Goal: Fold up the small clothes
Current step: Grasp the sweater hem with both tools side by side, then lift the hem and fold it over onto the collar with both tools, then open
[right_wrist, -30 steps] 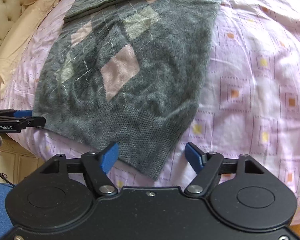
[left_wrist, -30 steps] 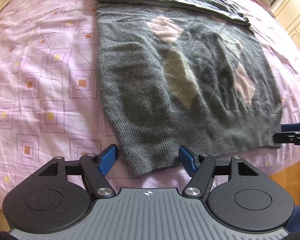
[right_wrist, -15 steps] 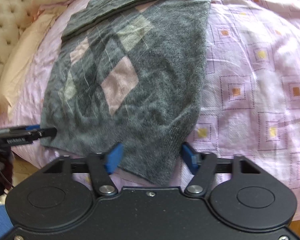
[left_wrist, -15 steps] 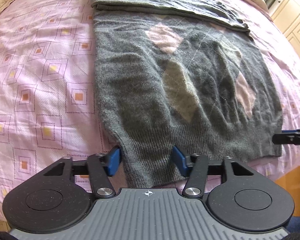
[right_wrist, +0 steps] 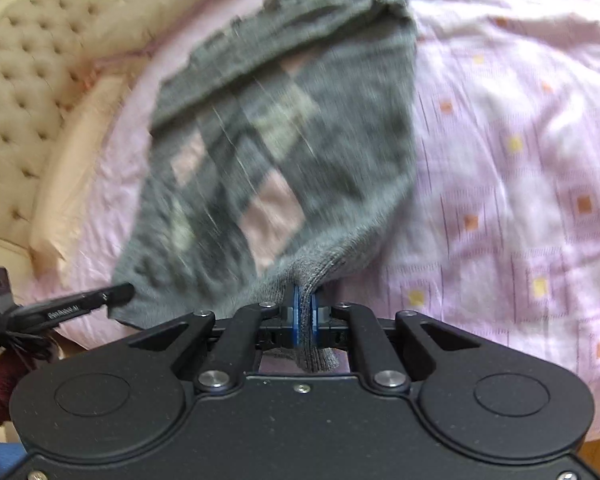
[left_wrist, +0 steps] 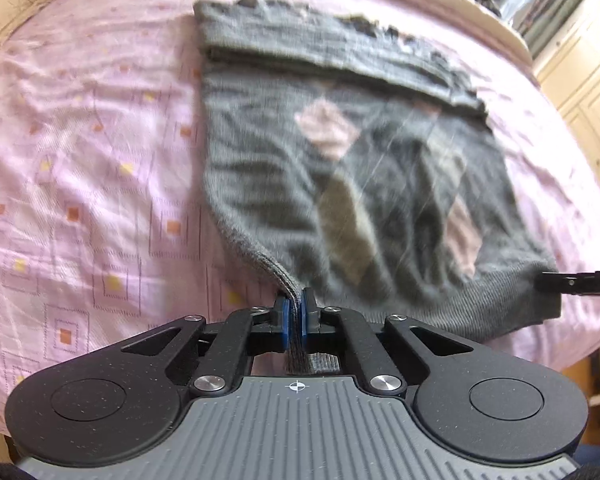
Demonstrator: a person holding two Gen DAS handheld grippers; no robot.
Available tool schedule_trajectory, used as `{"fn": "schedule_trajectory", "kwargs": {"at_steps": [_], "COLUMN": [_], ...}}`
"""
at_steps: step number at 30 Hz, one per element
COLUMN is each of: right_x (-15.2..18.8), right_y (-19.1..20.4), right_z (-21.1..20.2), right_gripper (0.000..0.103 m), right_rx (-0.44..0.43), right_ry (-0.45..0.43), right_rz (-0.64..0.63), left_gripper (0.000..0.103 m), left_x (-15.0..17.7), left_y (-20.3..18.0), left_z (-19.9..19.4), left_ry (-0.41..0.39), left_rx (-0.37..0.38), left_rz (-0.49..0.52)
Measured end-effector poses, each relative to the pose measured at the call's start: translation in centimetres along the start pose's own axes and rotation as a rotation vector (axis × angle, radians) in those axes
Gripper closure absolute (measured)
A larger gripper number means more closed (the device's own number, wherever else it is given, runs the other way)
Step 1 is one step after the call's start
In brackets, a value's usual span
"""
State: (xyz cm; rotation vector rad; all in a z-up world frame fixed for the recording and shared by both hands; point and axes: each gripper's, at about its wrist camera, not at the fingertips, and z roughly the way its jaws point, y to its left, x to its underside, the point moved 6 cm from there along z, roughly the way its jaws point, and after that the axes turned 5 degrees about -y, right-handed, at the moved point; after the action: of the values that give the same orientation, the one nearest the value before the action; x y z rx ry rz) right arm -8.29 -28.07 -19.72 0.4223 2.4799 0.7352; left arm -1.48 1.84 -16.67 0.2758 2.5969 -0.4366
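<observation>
A grey knit sweater (left_wrist: 340, 184) with pink and olive diamonds lies on the pink bedspread (left_wrist: 80, 168), its sleeves folded across the far end. My left gripper (left_wrist: 294, 312) is shut on the ribbed hem's left corner, which is pinched up off the bed. In the right wrist view the same sweater (right_wrist: 284, 152) shows, and my right gripper (right_wrist: 305, 316) is shut on the hem's right corner, lifting it. Each gripper's tip appears in the other's view: the right gripper (left_wrist: 572, 282) at the hem's right end, the left gripper (right_wrist: 80, 304) at its left end. Both views are motion-blurred.
The bedspread (right_wrist: 520, 160) stretches wide to either side of the sweater. A tufted cream headboard (right_wrist: 24, 92) and a pillow (right_wrist: 72, 172) lie at the left in the right wrist view. Cream cabinets (left_wrist: 588, 80) stand beyond the bed at the right.
Both grippers moved in over the hem corners and went from open to shut on them. The hem now rises off the bed at both corners.
</observation>
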Motion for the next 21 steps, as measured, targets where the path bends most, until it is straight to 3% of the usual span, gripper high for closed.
{"fn": "schedule_trajectory", "kwargs": {"at_steps": [5,12,17,21], "right_x": [-4.1,-12.5,-19.4,-24.2], "right_y": [1.0,1.9,2.6,2.6], "right_z": [-1.7,-2.4,-1.1,1.6], "right_gripper": [0.09,0.09,0.09,0.09], "right_rx": [-0.063,-0.134,-0.146,-0.118], "right_ry": [-0.065,-0.181,-0.252,-0.274], "right_rz": [-0.014,-0.058,-0.085,-0.086], "left_gripper": [0.098,0.098,0.098,0.098], "left_x": [-3.9,-12.2,-18.6,-23.5], "left_y": [-0.5,-1.5,-1.7,-1.6], "left_z": [-2.2,-4.0,-2.7,0.0], "left_ry": [-0.085,-0.256,-0.354,-0.387], "left_rx": [-0.003,-0.029,-0.047,-0.043], "left_rz": [-0.063,-0.115,-0.123,-0.109]}}
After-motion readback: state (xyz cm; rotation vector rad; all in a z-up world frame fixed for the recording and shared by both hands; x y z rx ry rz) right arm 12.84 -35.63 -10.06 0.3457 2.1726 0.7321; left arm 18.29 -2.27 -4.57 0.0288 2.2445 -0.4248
